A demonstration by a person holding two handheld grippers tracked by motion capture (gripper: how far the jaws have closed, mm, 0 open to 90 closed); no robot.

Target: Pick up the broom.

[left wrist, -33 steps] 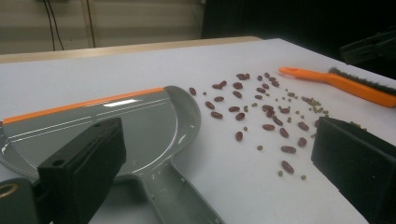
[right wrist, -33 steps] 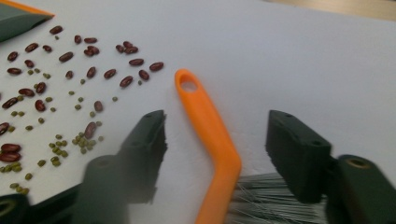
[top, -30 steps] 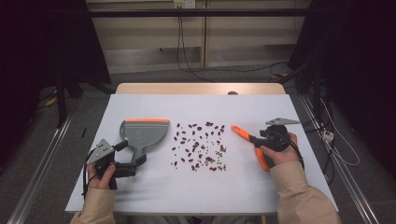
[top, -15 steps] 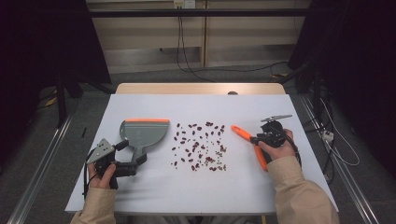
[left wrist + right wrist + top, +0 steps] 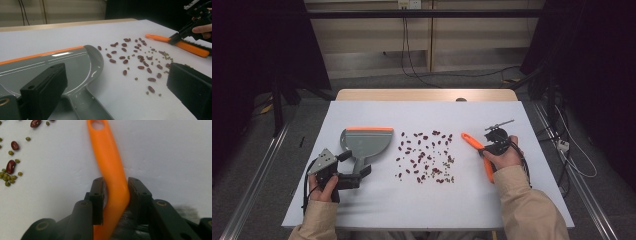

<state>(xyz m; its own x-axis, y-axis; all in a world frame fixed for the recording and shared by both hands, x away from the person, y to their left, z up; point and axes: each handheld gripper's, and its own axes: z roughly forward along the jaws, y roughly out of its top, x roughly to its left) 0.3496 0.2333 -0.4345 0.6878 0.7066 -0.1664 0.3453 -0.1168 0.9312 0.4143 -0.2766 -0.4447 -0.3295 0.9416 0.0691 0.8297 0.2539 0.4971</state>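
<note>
The orange brush handle is smooth plastic, long and gently curved, with a hanging hole at its far end; dark bristles run along its lower part in the left gripper view. It lies on the white counter, right of the scattered beans, and the right hand-held gripper has just been closing on it: the 2 black jaws now press the handle from both sides.

Left of the brush lies a loose scatter of beans, glossy dark red kidney-shaped ones mixed with much smaller round green ones, too many to count surely. Left of them lies 1 grey dustpan, smooth and shiny plastic with an orange strip along its straight front lip and a rounded back that narrows into a handle.

The left hand-held gripper rests at the dustpan's handle. In its own view the 2 blocky black jaws stand wide apart, 1 over the pan's rear, the other above bare counter, pressing on nothing.

1 brush, 1 dustpan, 2 hand-held grippers, 1 counter.
</note>
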